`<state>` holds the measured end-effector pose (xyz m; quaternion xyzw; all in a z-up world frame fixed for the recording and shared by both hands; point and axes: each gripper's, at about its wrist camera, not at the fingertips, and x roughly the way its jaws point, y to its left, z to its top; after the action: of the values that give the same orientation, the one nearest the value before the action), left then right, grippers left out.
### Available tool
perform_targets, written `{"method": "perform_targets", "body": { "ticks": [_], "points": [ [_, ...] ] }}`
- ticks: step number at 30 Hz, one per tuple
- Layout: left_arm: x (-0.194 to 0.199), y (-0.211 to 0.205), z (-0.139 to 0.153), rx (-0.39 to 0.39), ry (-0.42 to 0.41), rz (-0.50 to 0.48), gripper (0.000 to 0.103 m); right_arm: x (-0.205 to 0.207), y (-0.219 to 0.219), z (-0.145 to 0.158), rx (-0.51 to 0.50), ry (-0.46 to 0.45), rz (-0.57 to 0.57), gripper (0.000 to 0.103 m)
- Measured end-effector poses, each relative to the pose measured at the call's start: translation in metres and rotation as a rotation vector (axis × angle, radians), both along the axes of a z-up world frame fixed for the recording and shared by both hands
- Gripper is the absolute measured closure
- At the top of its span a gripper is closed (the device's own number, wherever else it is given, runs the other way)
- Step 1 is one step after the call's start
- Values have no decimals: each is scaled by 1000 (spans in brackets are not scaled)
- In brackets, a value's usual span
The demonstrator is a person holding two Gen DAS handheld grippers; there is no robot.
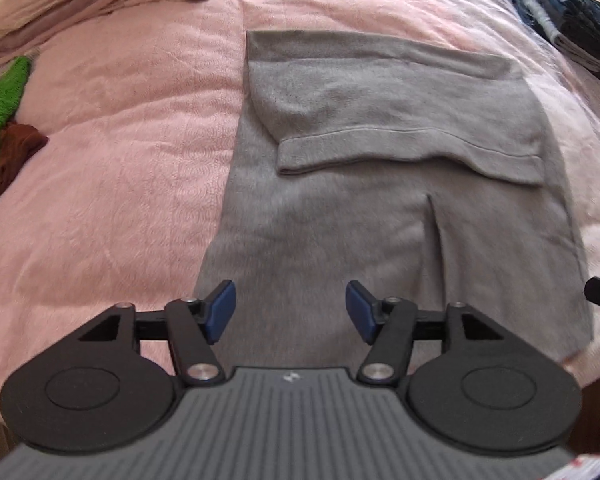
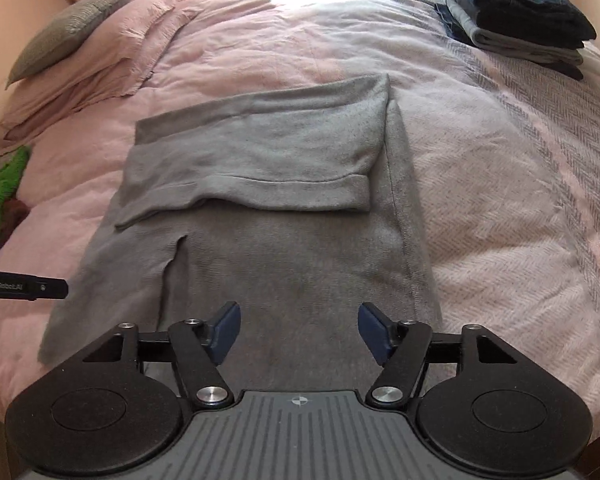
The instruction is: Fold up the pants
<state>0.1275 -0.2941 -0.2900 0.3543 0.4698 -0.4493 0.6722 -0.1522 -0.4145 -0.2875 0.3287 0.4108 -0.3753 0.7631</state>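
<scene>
Grey pants [image 1: 380, 200] lie flat on the pink bed cover, their far part folded back over the near part so a hemmed edge [image 1: 412, 148] runs across the middle. In the right wrist view the same grey pants [image 2: 276, 240] show that fold, with the hemmed edge [image 2: 284, 192] across them. My left gripper [image 1: 291, 312] hovers above the near left part of the pants, open, nothing between its blue pads. My right gripper [image 2: 300, 334] hovers over the near right part, open wide and empty. The left gripper's black tip [image 2: 40, 288] shows at the left edge of the right wrist view.
A stack of folded dark and grey clothes [image 2: 520, 24] sits at the far right of the bed. Pink pillows [image 2: 100, 60] and a grey cushion [image 2: 68, 28] lie far left. Green and brown garments [image 1: 4, 120] are heaped at the left edge. A herringbone throw [image 2: 520, 200] covers the right side.
</scene>
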Motion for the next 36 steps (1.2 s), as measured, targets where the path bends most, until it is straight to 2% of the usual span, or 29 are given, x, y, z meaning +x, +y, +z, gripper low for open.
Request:
{"method": "perform_targets", "body": {
  "ticks": [4, 8, 14, 22, 28, 32, 36],
  "points": [
    [-21, 26, 39, -23, -16, -19, 41, -9, 27, 38, -22, -7, 74, 35],
    [-38, 46, 73, -55, -20, -34, 38, -20, 49, 64, -26, -9, 110, 35],
    [-52, 60, 96, -82, -21, -54, 35, -34, 60, 85, -35, -20, 116, 35],
    [-46, 52, 88, -24, -11, -55, 35, -35, 49, 84, 7, -16, 106, 35],
    [-29, 31, 69, 26, 3, -80, 34, -27, 34, 65, 78, 20, 93, 35],
    [-7, 7, 56, 0, 1, -103, 24, -19, 16, 39, 167, 36, 96, 35],
    [25, -22, 34, -47, 15, -141, 23, -16, -11, 14, 145, 73, 49, 35]
  ]
}}
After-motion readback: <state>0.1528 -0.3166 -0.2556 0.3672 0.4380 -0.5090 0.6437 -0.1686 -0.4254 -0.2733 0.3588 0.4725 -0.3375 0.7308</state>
